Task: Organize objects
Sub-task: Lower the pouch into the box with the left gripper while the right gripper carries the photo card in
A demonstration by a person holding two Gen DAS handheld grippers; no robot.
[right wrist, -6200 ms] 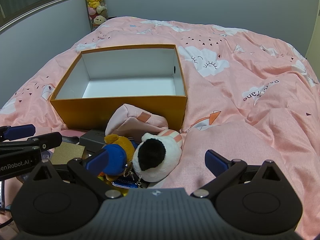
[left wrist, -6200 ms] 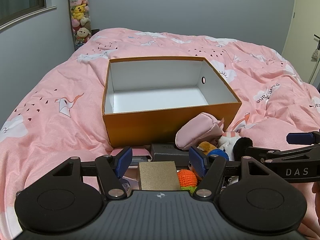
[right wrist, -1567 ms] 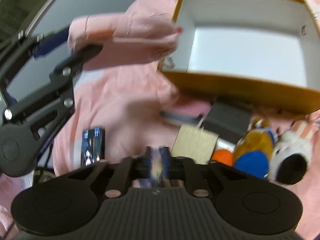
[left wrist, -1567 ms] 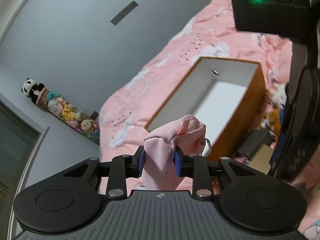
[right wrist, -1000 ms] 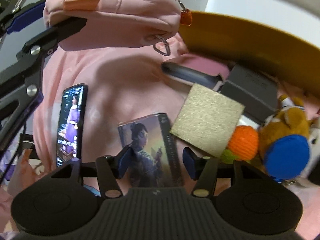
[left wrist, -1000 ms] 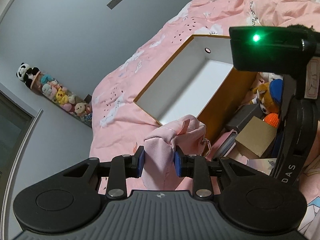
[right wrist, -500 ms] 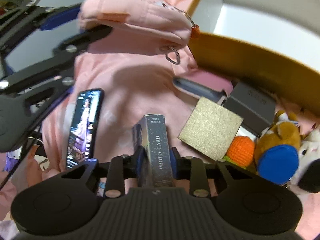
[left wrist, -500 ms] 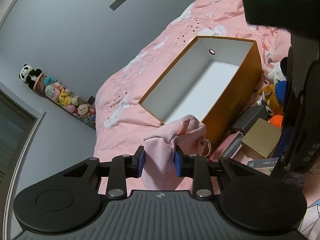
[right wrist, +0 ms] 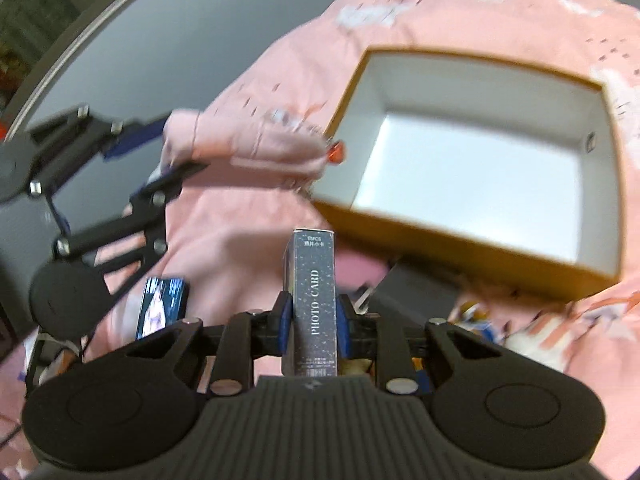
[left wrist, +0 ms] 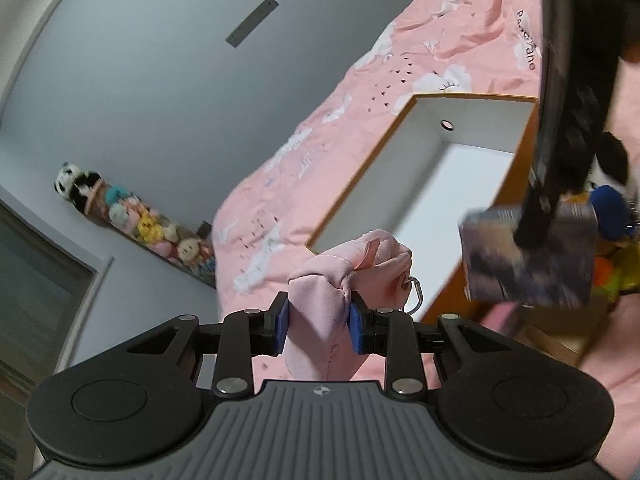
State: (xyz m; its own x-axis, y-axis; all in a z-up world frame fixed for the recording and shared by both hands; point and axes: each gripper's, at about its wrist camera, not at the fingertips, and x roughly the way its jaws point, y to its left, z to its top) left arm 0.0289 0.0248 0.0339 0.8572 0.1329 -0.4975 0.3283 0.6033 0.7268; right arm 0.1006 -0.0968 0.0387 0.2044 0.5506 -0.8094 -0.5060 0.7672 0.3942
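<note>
So the right hand-held gripper (right wrist: pixel 311 326) just finished closing on the photo card box (right wrist: pixel 313 300) and it's up off the bed (right wrist: pixel 248 220) now, a second ago that box was still lying flat. Left hand-held gripper (left wrist: pixel 319 326) is still clamped on the pink pouch (left wrist: pixel 340 280), held in the air near the empty orange box (right wrist: pixel 460 168). Looks like both go in next

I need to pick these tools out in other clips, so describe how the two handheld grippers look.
Both are alike. The left gripper has a ribbed dark grey body with a small compass-like emblem, two round black discs at the sides, black linkage arms with silver rivets, and blue pads on the fingers. The right gripper shows the same build and blue pads. No cables or sleeves can be made out.
</note>
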